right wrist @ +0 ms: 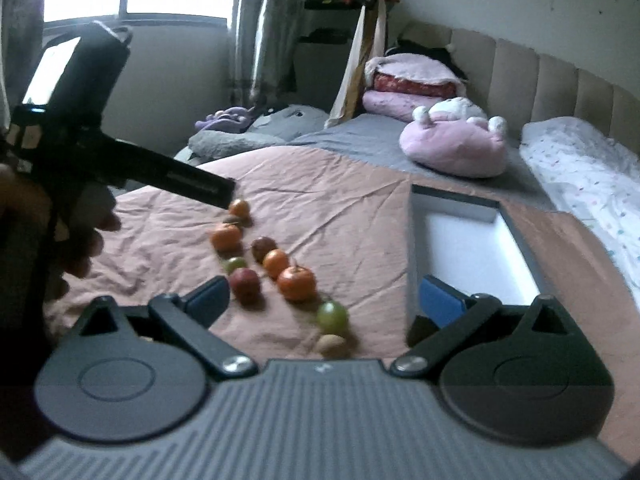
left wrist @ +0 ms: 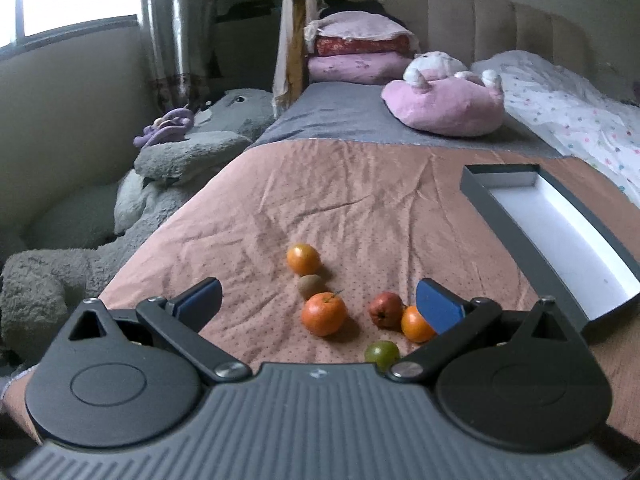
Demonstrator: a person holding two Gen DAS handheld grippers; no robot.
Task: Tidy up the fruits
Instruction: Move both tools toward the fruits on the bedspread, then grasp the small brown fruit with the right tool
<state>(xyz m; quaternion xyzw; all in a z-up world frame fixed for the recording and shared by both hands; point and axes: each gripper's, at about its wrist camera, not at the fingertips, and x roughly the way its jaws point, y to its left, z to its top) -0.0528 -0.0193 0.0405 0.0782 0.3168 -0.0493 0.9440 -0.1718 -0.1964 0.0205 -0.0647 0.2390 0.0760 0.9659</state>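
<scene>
Several fruits lie loose on the pink bedspread (left wrist: pixel 360 208). In the left wrist view I see an orange (left wrist: pixel 303 259), a kiwi (left wrist: pixel 310 285), a bigger orange (left wrist: pixel 324 313), a red apple (left wrist: pixel 385 309), another orange (left wrist: pixel 416 324) and a green fruit (left wrist: pixel 382 354). My left gripper (left wrist: pixel 320 304) hangs open just above this cluster, holding nothing. The right wrist view adds a second red apple (right wrist: pixel 245 285), an orange (right wrist: pixel 297 283), a green fruit (right wrist: pixel 332 316) and a tan fruit (right wrist: pixel 331 346). My right gripper (right wrist: pixel 324 302) is open and empty above them.
An open dark box with a white inside (left wrist: pixel 560 224) (right wrist: pixel 468 256) lies on the bed to the right of the fruit. A pink plush toy (left wrist: pixel 444 100), folded blankets (left wrist: pixel 356 56) and a headboard stand beyond. Grey plush toys (left wrist: pixel 180 160) lie off the bed's left edge. A hand (right wrist: pixel 80 240) holds the left tool.
</scene>
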